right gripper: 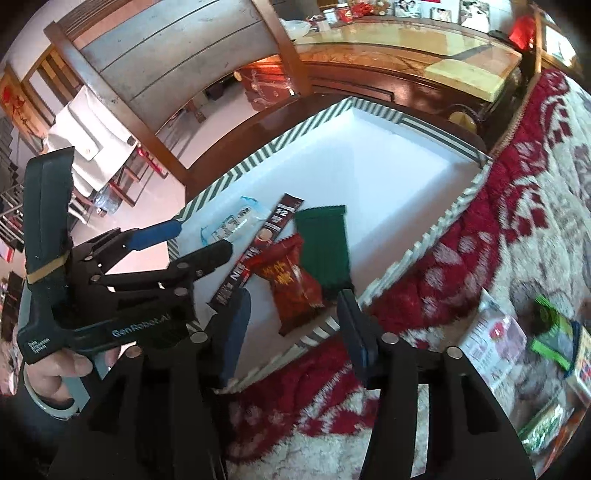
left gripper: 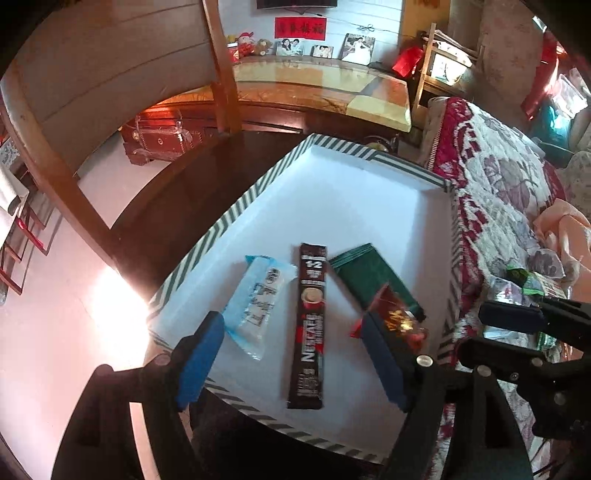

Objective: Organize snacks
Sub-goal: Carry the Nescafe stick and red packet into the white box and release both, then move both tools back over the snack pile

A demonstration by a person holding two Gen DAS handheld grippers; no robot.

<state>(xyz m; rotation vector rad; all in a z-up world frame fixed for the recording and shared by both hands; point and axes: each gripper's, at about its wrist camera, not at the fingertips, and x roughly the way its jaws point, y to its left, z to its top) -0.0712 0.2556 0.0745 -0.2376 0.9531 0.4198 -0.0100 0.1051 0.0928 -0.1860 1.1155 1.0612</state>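
coffee stick (left gripper: 309, 325): "12" | left gripper (right gripper: 192, 236): "GenRobot.AI"

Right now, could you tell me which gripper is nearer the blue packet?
Left. The left gripper hovers open right beside the blue packet; the right gripper hangs over the tray's opposite edge.

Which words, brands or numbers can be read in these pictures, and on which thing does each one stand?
"NESCAFE" and "12": coffee stick in the striped box.
"GenRobot.AI": left tool, on its body.
"Data Acquisition System": same tool's handle, small.
Gold characters on red packet: blurred.
Print on clear blue packet: unreadable.
Red wall banner: too small.
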